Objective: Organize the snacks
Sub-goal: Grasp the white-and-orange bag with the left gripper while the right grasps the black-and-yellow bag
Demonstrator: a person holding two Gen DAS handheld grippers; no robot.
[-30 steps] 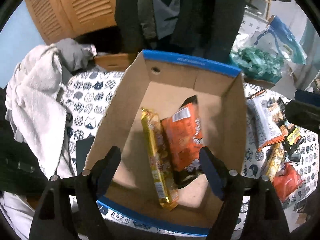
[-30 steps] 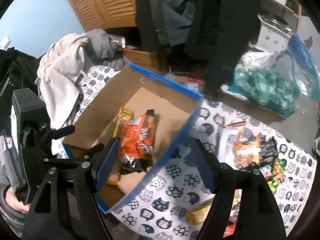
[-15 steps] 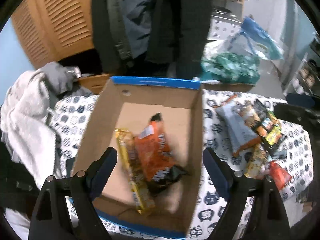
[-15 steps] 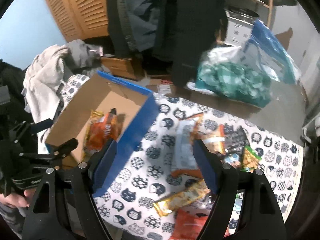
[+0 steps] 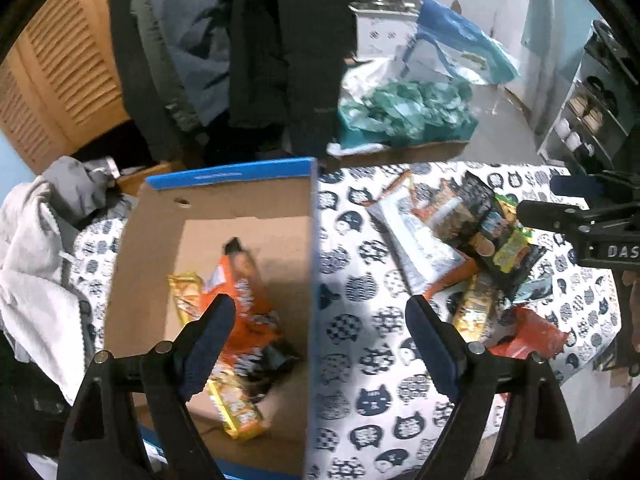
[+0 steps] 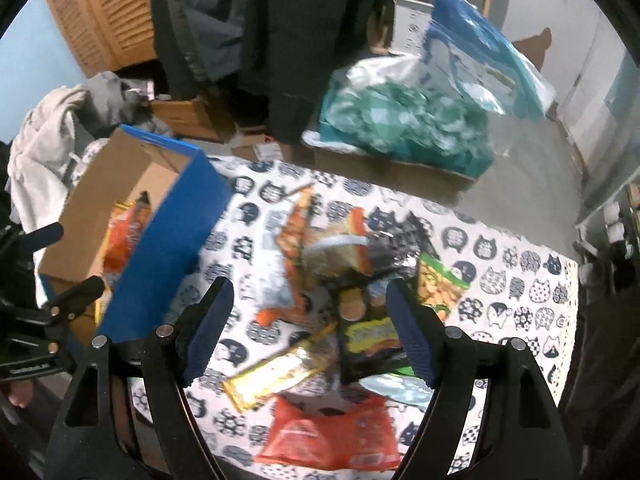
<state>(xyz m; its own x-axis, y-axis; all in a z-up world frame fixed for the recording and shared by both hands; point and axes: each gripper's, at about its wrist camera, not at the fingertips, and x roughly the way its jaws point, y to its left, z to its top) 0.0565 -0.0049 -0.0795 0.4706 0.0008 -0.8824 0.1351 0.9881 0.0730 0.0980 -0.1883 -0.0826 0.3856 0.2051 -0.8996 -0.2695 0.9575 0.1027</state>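
We hold the left hand-held gripper [image 5: 316,344] spread wide and empty over the cardboard box [image 5: 240,196] by the table's [image 5: 376,360] left edge; its jaws have just been opening. The right hand-held gripper [image 6: 308,328] gapes empty above the snack pile [image 6: 340,272] mid-table.

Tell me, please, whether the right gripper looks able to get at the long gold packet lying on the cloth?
Probably yes: the right gripper has open, empty jaws above the gold packet, which lies on the pile's near edge with nothing over it.
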